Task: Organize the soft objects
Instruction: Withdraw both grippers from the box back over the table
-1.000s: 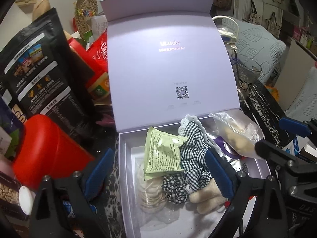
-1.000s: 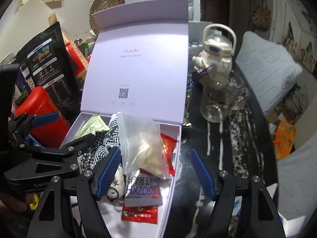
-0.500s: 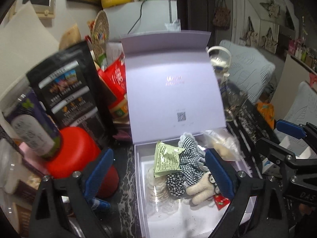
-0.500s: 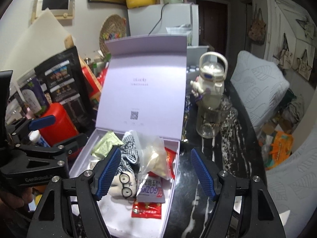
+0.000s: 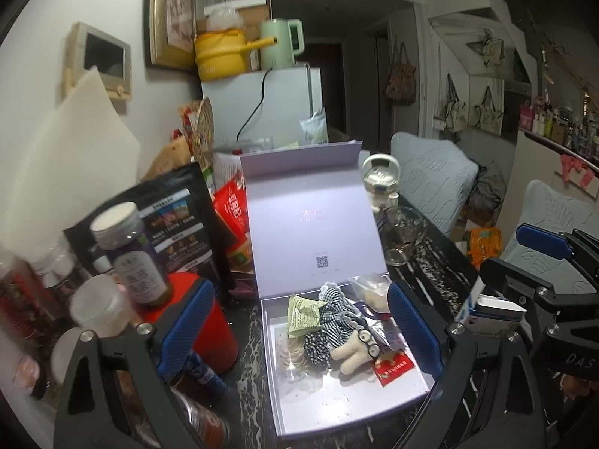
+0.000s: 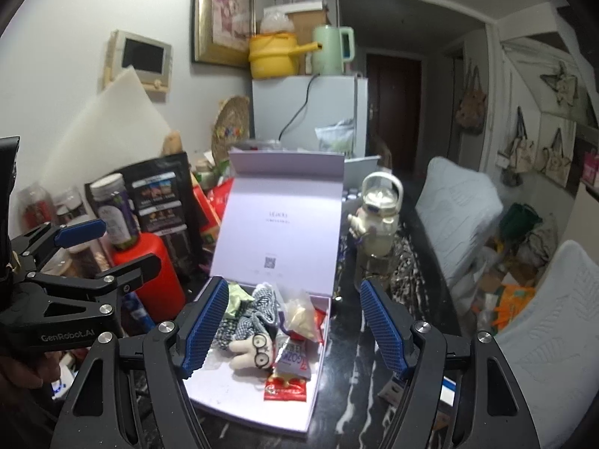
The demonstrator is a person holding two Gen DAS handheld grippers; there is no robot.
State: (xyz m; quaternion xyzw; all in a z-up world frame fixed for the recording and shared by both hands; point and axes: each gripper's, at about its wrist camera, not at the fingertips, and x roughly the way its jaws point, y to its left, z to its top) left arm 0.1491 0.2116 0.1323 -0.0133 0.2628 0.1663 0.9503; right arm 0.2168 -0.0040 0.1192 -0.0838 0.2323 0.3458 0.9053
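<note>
Both grippers have risen and drawn back since the earlier frames — the box looks smaller and more of the room shows above it.

Nearest: the left gripper (image 5: 299, 331) has its blue pads spread wide with nothing between them; the right gripper (image 6: 294, 323) is likewise spread and empty. Neither touches the box. Judgement: a retreat after a placement, giving a clear look at the result.

Below them, the lavender box (image 5: 374, 400) sits on the dark marbled table (image 6: 374, 393), its near floor bare. The soft objects are bunched at the far end, against the hinge: plush toy with glasses (image 5: 353, 350), checked cloth (image 5: 329, 321), green sachet (image 5: 303, 316), clear bag of pale pieces (image 6: 301, 316), red packet (image 5: 393, 368). Probably packed to the back to leave room in front.

The lid (image 6: 279, 232) stands upright — propped open, so access stays free.

Left of the box: red canister (image 6: 149, 273), black pouch (image 5: 179, 232). Right: glass jug (image 6: 378, 239). Behind: small fridge (image 6: 310, 116).
</note>
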